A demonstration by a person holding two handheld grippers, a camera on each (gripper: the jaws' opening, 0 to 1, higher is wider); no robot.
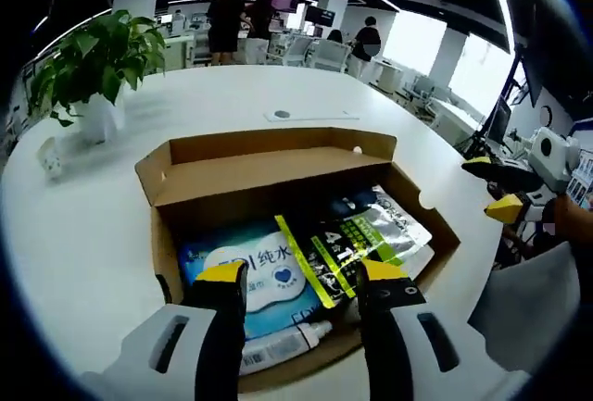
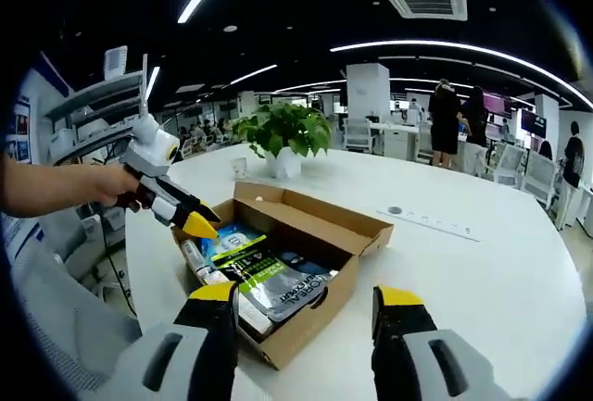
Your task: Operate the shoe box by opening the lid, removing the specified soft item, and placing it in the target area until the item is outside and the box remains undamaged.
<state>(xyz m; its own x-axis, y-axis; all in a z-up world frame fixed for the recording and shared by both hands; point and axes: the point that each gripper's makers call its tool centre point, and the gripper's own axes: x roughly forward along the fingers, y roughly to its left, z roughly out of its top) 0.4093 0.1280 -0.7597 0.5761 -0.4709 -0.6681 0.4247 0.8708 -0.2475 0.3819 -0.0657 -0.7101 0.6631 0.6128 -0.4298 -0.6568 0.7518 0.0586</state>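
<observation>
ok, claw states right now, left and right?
Left claw: open, empty, over the open shoe box.
Right claw: open, empty, beside the box.

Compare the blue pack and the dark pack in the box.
The blue pack is light blue with a white panel and a heart mark; the dark pack is black and silver with a yellow-green band. In the left gripper view the blue pack lies toward the left of the box, the dark pack toward the right, its edge over the blue one. Both lie flat inside the open box, untouched by either gripper.
</observation>
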